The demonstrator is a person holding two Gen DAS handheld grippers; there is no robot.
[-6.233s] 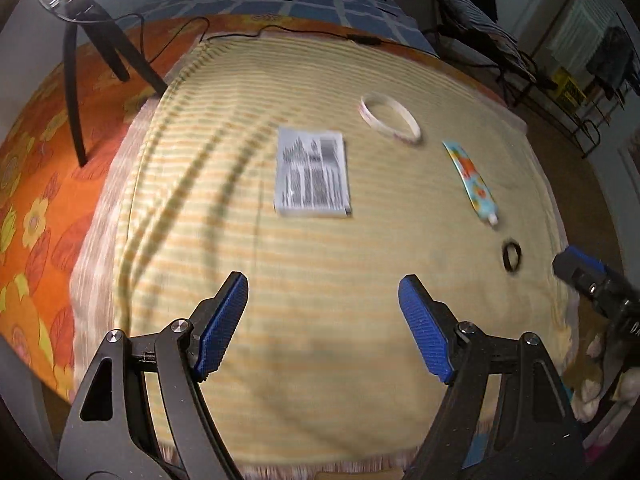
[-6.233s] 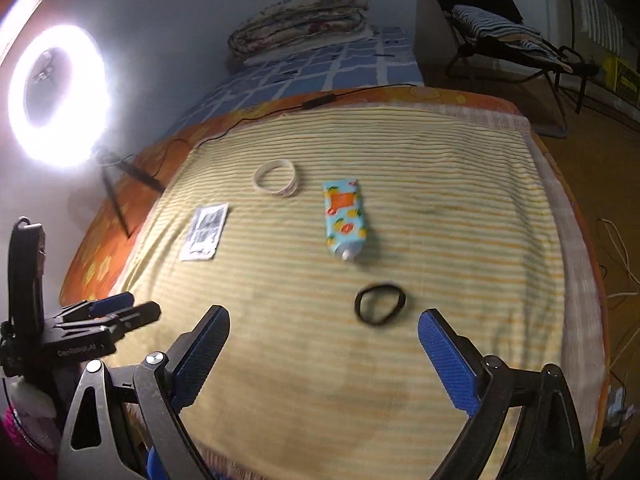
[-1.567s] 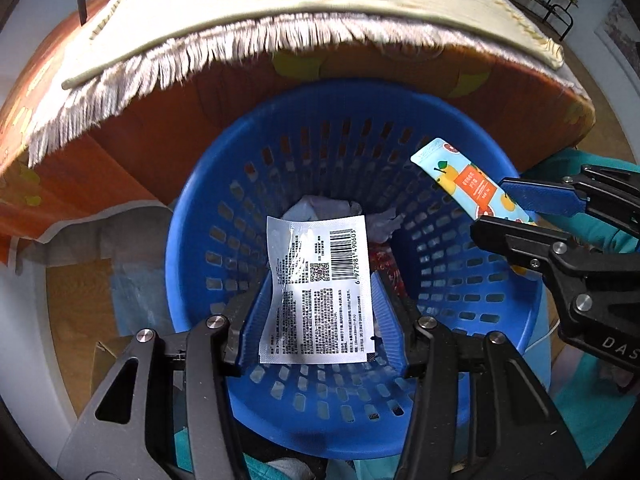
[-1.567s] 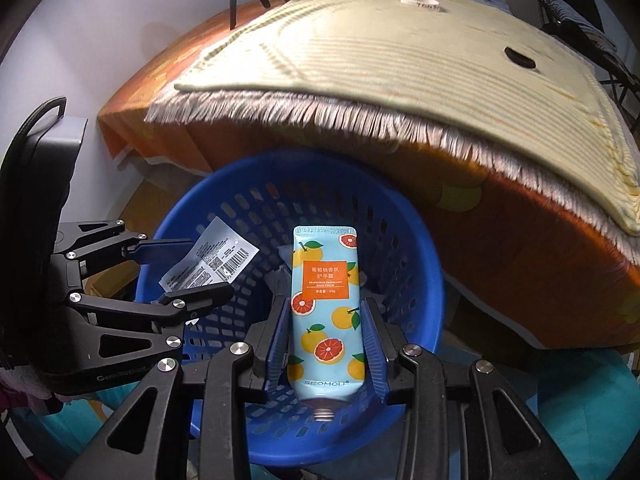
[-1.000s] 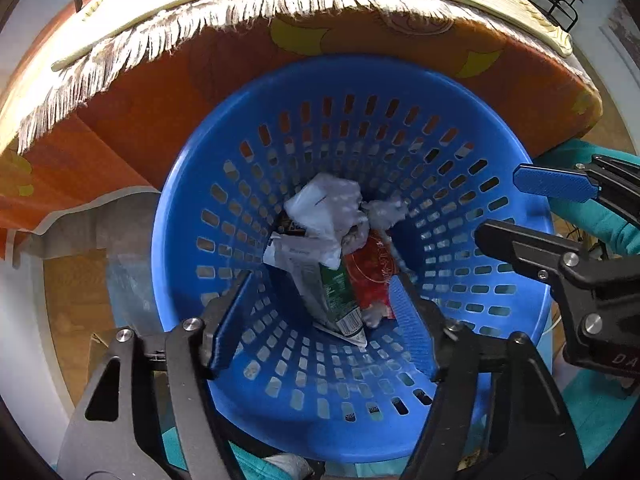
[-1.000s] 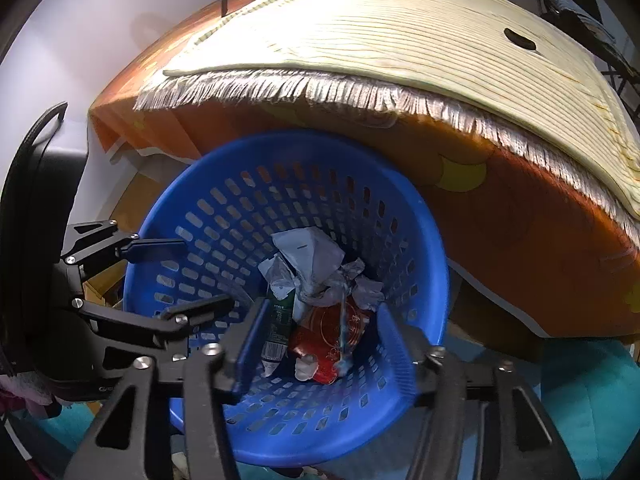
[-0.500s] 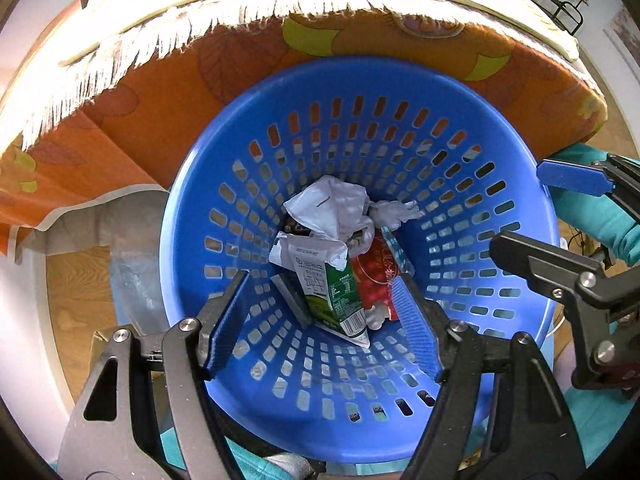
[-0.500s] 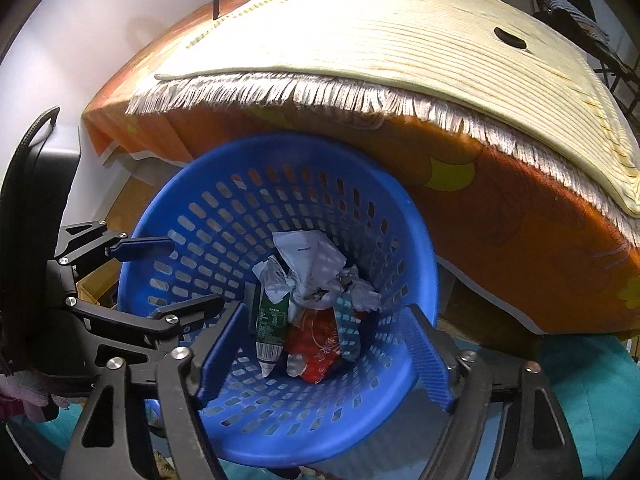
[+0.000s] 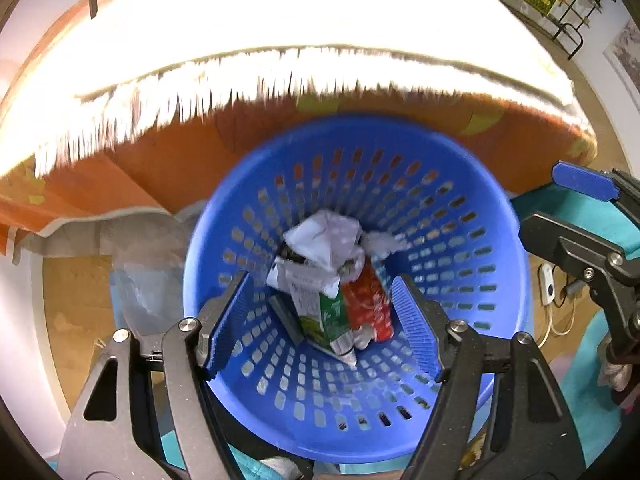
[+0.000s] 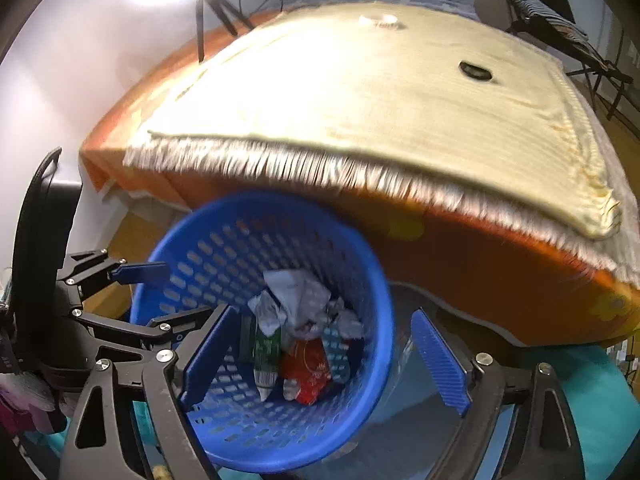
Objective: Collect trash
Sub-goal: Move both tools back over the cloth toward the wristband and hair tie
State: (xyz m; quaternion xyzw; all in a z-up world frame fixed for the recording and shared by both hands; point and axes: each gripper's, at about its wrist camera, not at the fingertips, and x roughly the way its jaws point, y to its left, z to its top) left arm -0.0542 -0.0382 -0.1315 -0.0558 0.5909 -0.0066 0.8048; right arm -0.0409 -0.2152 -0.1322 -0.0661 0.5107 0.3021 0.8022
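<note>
A blue perforated basket (image 9: 460, 184) (image 10: 360, 280) stands on the floor below the bed's edge. It holds a pile of trash (image 9: 328, 280) (image 10: 296, 332): crumpled white paper, a green-and-white pack, a red wrapper. My left gripper (image 9: 320, 324) is open and empty above the basket. My right gripper (image 10: 320, 356) is open and empty, over the basket's right rim; it also shows at the right of the left wrist view (image 9: 580, 216). A black hair tie (image 10: 475, 70) and a white ring (image 10: 380, 21) lie on the yellow fringed blanket (image 10: 360, 92).
The bed with an orange floral sheet (image 10: 500, 248) overhangs the basket. A tripod (image 10: 216, 12) with a bright ring light stands at the bed's far left. A chair (image 10: 552, 16) stands at the back right. Teal cloth (image 10: 580, 400) lies on the floor.
Both grippers let go of the label and the orange tube into the basket, opened wide, and now pull back and up; the bed's top comes into view.
</note>
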